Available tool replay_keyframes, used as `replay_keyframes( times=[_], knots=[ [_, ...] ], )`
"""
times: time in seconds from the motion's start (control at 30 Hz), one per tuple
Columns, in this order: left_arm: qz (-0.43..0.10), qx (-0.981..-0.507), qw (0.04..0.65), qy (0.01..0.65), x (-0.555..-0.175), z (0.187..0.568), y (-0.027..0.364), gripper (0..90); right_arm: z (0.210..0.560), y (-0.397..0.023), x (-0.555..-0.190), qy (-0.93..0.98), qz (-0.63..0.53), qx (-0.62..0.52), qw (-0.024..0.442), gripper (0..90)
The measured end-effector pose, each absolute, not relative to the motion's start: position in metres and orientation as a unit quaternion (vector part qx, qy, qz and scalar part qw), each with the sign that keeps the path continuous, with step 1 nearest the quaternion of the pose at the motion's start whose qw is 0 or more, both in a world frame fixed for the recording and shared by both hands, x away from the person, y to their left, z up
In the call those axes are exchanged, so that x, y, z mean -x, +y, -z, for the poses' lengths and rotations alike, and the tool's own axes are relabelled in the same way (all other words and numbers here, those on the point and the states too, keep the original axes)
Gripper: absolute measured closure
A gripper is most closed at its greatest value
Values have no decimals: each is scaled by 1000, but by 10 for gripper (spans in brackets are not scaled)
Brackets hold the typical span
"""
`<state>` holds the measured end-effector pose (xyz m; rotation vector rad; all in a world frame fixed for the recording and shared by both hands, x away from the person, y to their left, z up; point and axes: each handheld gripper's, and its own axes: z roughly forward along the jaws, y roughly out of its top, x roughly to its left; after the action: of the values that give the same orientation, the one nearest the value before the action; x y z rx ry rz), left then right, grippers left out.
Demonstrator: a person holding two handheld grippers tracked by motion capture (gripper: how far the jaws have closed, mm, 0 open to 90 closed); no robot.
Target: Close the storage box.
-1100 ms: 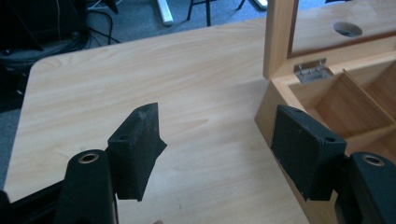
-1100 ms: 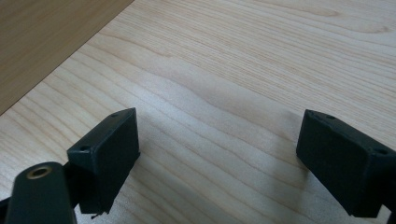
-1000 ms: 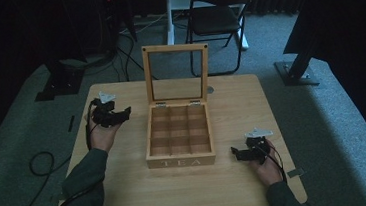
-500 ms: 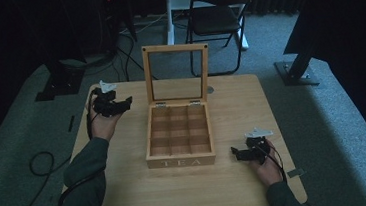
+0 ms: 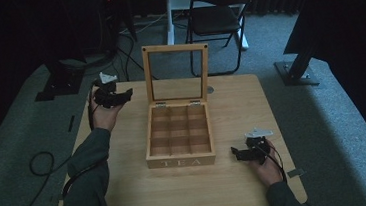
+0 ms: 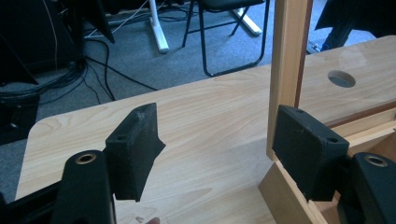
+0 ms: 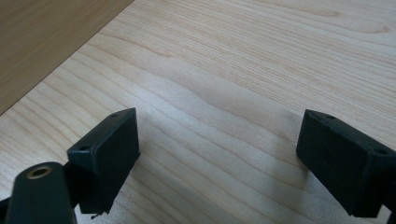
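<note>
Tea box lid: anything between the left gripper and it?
Nothing visible. The left gripper, jaws open and empty, is off the left side of the upright lid, with bare table between them.

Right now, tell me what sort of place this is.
Probably a studio or lab set up for recording, not a home: a wooden table on grey carpet, a folding chair, and cables trailing among dark equipment stands.

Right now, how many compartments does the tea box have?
9, in a three-by-three grid inside the open tea box at mid-table: three by the hinges, three in the middle, three at the front wall.
</note>
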<state>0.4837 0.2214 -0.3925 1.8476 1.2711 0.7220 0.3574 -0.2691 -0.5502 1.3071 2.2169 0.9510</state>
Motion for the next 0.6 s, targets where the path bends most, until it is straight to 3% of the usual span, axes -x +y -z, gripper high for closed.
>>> replay_keyframes(
  times=[0.6],
  knots=[
    [-283, -729, 385, 490, -503, 380, 204, 295, 550, -269, -357, 792, -340, -467, 198, 128]
  ],
)
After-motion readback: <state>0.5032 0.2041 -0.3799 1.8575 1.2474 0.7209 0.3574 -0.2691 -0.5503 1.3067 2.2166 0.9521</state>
